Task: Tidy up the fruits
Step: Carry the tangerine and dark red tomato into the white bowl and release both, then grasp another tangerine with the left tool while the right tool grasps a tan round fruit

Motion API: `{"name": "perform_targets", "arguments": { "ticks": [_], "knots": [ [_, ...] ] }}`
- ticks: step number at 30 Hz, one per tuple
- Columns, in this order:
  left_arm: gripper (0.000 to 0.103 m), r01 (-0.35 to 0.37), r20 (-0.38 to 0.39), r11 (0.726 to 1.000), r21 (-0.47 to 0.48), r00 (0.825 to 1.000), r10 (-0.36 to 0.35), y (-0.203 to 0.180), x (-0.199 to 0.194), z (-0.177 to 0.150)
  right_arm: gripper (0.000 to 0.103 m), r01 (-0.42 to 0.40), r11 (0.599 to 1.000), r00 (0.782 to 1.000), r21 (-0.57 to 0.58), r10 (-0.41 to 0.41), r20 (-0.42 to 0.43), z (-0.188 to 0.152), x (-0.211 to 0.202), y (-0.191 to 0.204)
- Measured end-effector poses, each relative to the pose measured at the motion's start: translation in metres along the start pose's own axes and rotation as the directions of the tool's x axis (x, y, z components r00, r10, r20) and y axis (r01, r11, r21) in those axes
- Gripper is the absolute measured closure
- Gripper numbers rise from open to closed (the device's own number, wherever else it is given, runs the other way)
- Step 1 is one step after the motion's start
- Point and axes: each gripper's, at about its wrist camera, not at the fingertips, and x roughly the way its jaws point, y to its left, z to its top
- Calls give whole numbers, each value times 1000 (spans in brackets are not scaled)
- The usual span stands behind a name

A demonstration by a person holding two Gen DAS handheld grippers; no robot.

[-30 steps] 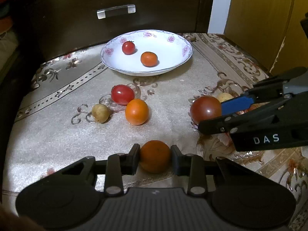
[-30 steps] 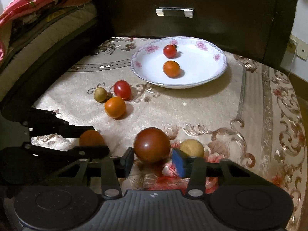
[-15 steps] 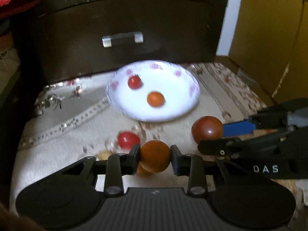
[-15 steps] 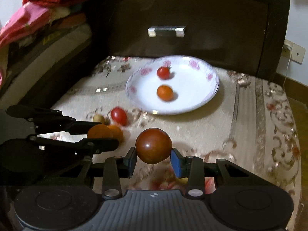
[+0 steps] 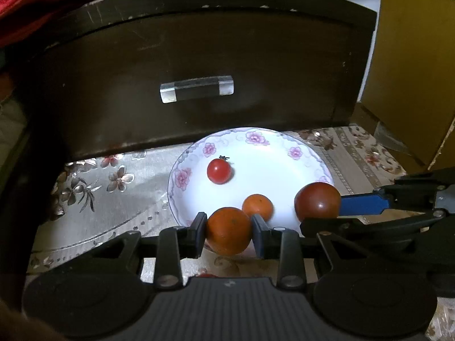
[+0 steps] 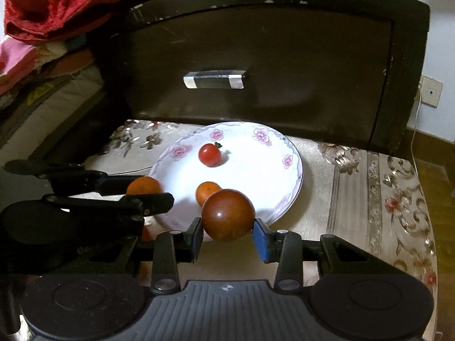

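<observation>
Left wrist view: your left gripper [image 5: 229,231] is raised off the worktop [image 5: 93,207], level, pointed at the dark drawer front [image 5: 199,56], at the near rim of the floral plate [image 5: 308,153]. A second ago it sat low over the cloth among loose fruit; now the plate fills the view. It's clamped on an orange fruit [image 5: 229,230], pads touching both sides. Plate holds a cherry tomato [image 5: 219,171] and a small orange fruit [image 5: 257,207]. Your right gripper [image 5: 321,213] comes in from the right with a dark red tomato [image 5: 317,201]. Right wrist view: right gripper [image 6: 228,234] also lifted since then, over the plate's [image 6: 287,145] near edge, closed on the dark red tomato [image 6: 228,215]. Left gripper [image 6: 150,191] at left, holding the orange fruit [image 6: 142,186] over the plate's left rim.
</observation>
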Motion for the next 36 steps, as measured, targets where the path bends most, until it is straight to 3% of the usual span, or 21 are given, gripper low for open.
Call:
{"name": "perform_targets", "arguments": {
  "ticks": [8, 15, 29, 36],
  "knots": [
    [64, -9, -13, 1000, -24, 1000, 9, 6, 15, 1, 64, 10, 1000, 1000, -24, -9, 12, 6, 13, -1],
    [55, -18, 21, 999, -36, 1000, 19, 8, 7, 4, 63, 18, 999, 999, -33, -17, 46, 8, 7, 0],
    [51, -50, 47, 998, -26, 998, 51, 13, -39, -8, 58, -29, 999, 995, -39, 32, 90, 7, -26, 13],
    [51, -46, 29, 999, -7, 998, 47, 13, -65, -27, 56, 4, 1000, 998, -12, -4, 67, -14, -44, 3]
  ]
}}
